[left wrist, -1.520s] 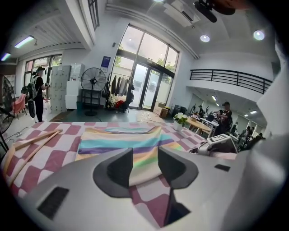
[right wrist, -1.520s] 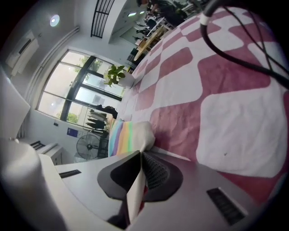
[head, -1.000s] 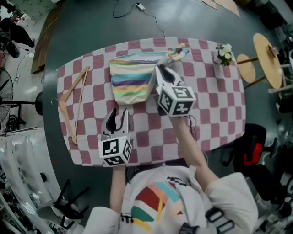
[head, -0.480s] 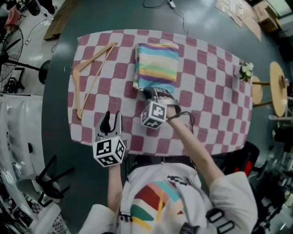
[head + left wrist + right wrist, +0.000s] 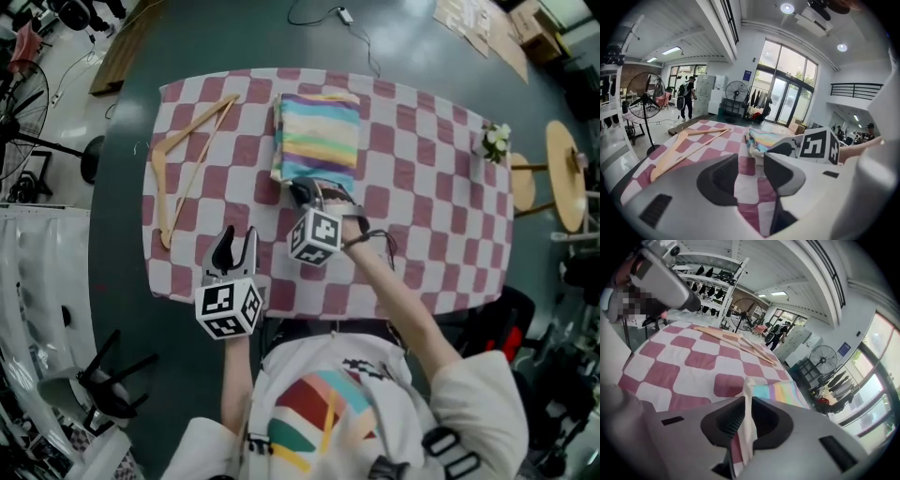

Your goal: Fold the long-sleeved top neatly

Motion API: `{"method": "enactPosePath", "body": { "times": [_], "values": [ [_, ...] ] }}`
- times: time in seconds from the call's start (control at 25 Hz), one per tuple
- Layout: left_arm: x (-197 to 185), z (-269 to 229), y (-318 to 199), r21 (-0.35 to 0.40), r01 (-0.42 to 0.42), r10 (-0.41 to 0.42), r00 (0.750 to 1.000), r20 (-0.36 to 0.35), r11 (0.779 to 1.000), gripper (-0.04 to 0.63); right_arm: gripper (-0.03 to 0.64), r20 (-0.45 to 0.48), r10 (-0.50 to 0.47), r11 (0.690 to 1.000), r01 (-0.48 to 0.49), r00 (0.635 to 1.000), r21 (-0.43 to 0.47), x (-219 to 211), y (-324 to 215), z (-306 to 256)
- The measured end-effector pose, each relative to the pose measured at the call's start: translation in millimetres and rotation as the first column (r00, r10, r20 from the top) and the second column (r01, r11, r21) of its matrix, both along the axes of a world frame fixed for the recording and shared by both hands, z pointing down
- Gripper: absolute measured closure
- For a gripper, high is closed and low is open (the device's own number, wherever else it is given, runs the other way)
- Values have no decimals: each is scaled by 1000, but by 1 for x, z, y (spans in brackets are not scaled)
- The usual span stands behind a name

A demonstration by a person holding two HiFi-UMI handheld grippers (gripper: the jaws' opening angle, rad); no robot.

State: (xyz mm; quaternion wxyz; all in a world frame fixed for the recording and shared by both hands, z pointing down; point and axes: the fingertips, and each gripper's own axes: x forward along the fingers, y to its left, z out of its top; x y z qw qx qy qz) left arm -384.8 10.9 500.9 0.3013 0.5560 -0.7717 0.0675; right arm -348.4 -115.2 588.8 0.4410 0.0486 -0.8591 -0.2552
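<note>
Right gripper view: shows the right gripper (image 5: 745, 401) pinched shut on a cream edge of the top (image 5: 780, 392), with a strip of that cloth running down between the jaws. Matches the head view, with the right gripper (image 5: 307, 194) nose-down over the middle of the table (image 5: 422, 187), at the top's near edge. Finds the left gripper (image 5: 751, 161) open, with nothing between its jaws but checked tablecloth beyond. Puts that left gripper (image 5: 236, 241) over the table's near-left part, apart from the top and touching nothing.

Leaves the top (image 5: 317, 131) as a narrow striped rectangle, lying flat on the table's far-middle part. Looks well along, perhaps one fold or a last tidy short of done.

Further out: hanger (image 5: 187, 150) on the table's left part, flowers (image 5: 492, 141) at the table's right edge, stool (image 5: 567, 178) off the table's right end.

Risks, as a judgement:
- Could drag the whole stack toward the table's near edge and spread the layers by pulling on one pinched edge with no second hold.
- Could skew the next fold by lifting one corner alone.
- Could lose the thin pinch mid-lift and drop the edge crumpled.
- Could catch the tablecloth with the top and ruck it up.
</note>
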Motion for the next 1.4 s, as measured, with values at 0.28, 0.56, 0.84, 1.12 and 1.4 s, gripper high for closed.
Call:
{"method": "enactPosePath", "body": {
  "times": [0.28,0.56,0.84,1.12,1.4],
  "values": [
    [6,-46,-33,120,-74,67,996,60,990,426,511,197,107,991,-120,975,58,6,-34,-95],
    [29,-111,-74,224,-210,168,966,195,952,497,511,441,333,938,-341,833,-64,76,-60,-193],
    [72,-118,-83,254,-270,210,948,239,929,588,583,569,559,817,-518,603,-253,177,-50,-223],
    [98,-104,-88,208,-315,262,933,245,926,588,601,570,686,706,-605,453,-368,235,-24,-204],
    [107,-92,-90,186,-311,272,940,207,932,588,609,494,749,653,-614,441,-443,246,-15,-175]
  ]
}}
